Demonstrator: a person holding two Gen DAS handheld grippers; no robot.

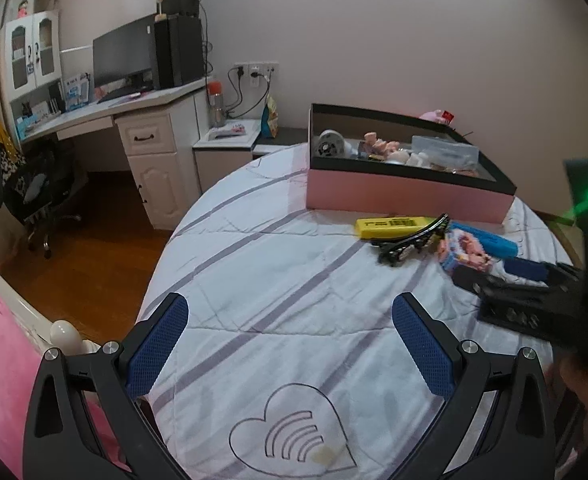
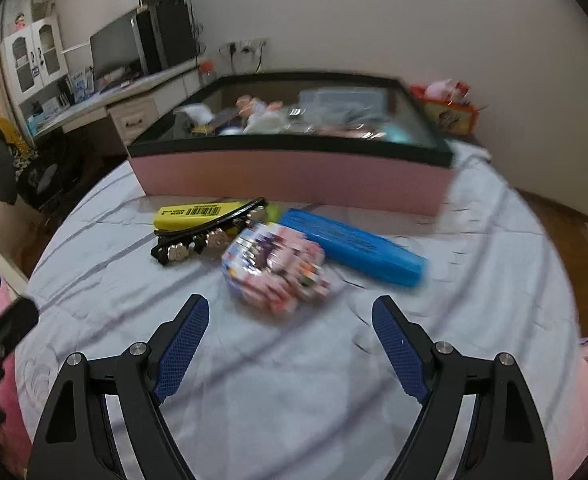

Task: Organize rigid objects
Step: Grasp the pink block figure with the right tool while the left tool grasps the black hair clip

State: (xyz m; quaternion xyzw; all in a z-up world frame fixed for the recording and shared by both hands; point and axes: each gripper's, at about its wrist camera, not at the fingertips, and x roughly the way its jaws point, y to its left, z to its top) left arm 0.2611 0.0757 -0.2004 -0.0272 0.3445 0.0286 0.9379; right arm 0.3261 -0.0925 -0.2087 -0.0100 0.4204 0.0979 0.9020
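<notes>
Left wrist view: the left hand-held gripper (image 1: 289, 320) hangs with its blue pads spread wide and nothing between them, over a broad bare stretch of the white striped quilt (image 1: 253, 248) on the bed. A heart outline is stitched into the cloth just below the pads. The bed's left edge curves away to the wooden floor (image 1: 93, 256), with a white desk (image 1: 141, 112) and a black monitor (image 1: 123, 54) beyond it. Toward the far side of the bed sits a pink box (image 1: 406, 194) with a black rim, open and already crowded with small things. Just in front of its near wall lie a yellow case (image 1: 390, 226), a black hair clip (image 1: 410, 242), a multicoloured patterned block (image 1: 464, 252) and a blue case (image 1: 486, 240), packed close and touching one another. The right hand-held gripper (image 1: 534, 288) comes in from the right edge, near that cluster.

Right wrist view, somewhat blurred: the right hand-held gripper (image 2: 289, 330) is likewise wide open and empty, pads apart above the quilt (image 2: 133, 280). The patterned block (image 2: 277, 272) lies just ahead of the fingertips, clear of them. The hair clip (image 2: 197, 238) and yellow case (image 2: 197, 212) lie to its left, the blue case (image 2: 354, 246) slanting to its right. The pink box (image 2: 294, 180) stands right behind them. Bare quilt lies open around the pads and to the right
</notes>
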